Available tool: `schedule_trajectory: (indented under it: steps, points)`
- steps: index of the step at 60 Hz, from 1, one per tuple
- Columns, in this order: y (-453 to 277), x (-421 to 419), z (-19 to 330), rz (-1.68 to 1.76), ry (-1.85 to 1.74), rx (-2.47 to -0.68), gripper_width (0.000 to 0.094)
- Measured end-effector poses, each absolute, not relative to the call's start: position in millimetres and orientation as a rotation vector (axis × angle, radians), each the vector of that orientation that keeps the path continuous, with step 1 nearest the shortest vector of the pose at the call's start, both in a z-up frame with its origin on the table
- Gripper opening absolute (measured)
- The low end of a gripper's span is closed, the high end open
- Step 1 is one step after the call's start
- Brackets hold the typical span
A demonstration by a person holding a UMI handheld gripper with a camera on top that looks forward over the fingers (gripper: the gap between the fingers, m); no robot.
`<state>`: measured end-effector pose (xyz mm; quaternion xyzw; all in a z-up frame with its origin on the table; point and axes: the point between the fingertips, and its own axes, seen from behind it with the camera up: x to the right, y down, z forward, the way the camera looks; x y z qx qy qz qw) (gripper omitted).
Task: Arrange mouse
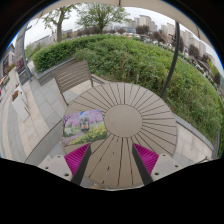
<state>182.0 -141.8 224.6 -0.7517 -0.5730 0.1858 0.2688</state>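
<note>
"Over the near rim of that round, pale wooden slatted table (pixel 150 105), what is your claw (pixel 111 160) doing?"

"It hangs released. My two fingers stand apart, the magenta pads (pixel 76 157) face each other, and only bare slats show between them. I grip nothing."

"And the mouse you are meant to arrange?"

"I cannot see one anywhere, neither on the table nor between my fingers. What I do see is a rectangular printed mat with a purple and green landscape picture (pixel 84 128), lying flat just ahead of my left finger, towards the table's left side."

"Why would the mat lie there?"

"My guess is that it marks the spot where the mouse belongs. It lies close to the near edge, where a hand would reach it, which suits a mouse."

"Why hold the claw so, low and level with the slats?"

"Looking along the tabletop shows me the whole surface and the mat together. Spread fingers are ready to close on a small thing once I find it."

"What lies beyond?"

"A brown slatted chair (pixel 72 75) stands at the table's far left side. Past it runs a thick green hedge (pixel 130 55). I judge the task barely begun."
</note>
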Motion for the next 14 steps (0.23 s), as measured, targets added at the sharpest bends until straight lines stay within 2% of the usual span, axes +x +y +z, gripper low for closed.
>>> schedule_trajectory:
  steps: [14]
  points:
    - [-140.6,187.2,227.9,0.524,-1.55,-2.01,0.0842]
